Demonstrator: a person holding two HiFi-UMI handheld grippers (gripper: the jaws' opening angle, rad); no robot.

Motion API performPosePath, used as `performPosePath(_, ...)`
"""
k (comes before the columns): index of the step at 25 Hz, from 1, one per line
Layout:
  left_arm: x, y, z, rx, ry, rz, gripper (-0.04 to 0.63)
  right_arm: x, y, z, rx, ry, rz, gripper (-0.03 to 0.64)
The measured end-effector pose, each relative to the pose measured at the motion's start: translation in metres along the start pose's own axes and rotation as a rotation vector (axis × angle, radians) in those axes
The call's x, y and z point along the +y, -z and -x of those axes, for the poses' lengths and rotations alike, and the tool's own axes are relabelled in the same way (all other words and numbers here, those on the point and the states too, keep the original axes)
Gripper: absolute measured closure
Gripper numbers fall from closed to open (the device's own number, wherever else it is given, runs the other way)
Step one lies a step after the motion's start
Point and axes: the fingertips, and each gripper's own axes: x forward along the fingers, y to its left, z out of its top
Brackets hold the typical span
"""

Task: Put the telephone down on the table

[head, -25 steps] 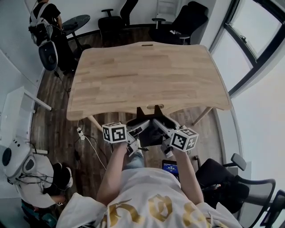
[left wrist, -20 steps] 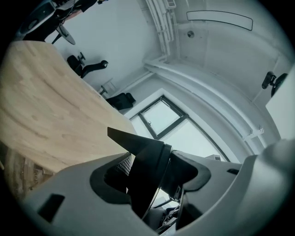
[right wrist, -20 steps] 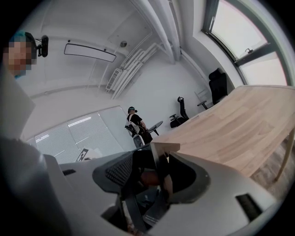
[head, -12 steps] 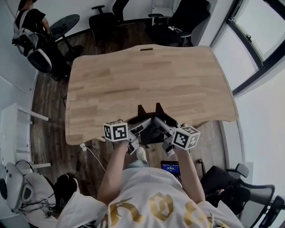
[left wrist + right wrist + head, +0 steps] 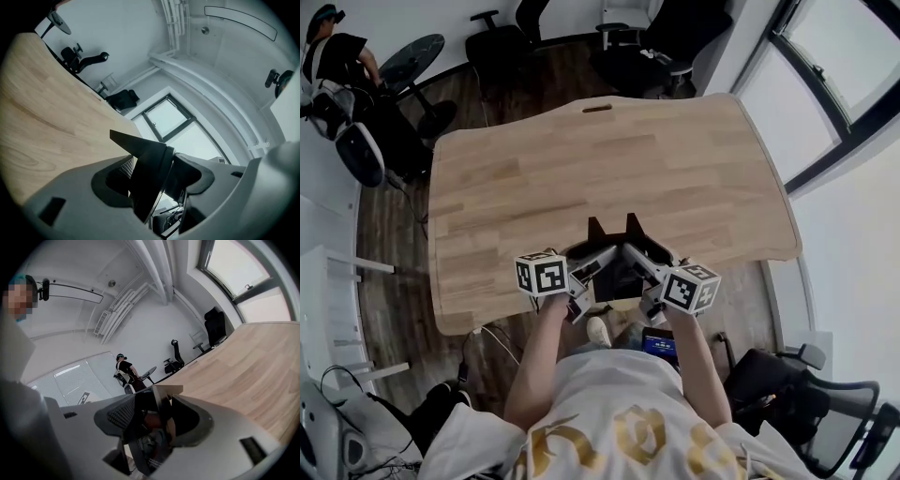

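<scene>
1. Counter (image 5: 609,159): a broad wooden top, bare across all its surface in the head view, so nothing on it blocks a set-down.
2. Office chairs (image 5: 666,47) stand on the floor beyond the far edge. A person (image 5: 337,56) stands off past the far left corner, and a window (image 5: 834,75) runs along the right side. All are well apart from the work.
3. Telephone (image 5: 614,272): a black, flat-sided body with two pointed tips. It is carried over the middle of the near edge of the counter. Whether it touches the wood cannot be told.
4. Left gripper (image 5: 591,265): its own view shows the jaws closed tight on the dark body of the telephone, with no gap either side.
5. Right gripper (image 5: 639,265): its jaws are likewise clamped on the telephone from the opposite side, so the load is shared between both.
6. Step in hand, as I judge it: carrying the telephone in over the near edge, with the placing not yet done.
7. The next move calls for bringing it further onto the counter, lowering it level until it rests, then opening both grippers together so it does not tip.
</scene>
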Motion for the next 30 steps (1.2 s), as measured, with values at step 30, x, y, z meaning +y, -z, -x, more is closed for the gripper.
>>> performPosePath(30, 0.056, -0.041, -0.052, 0.034, -0.022, 0.048, 0.341, -0.063, -0.03, -0.054, 0.021, 0.008, -0.079, 0.394)
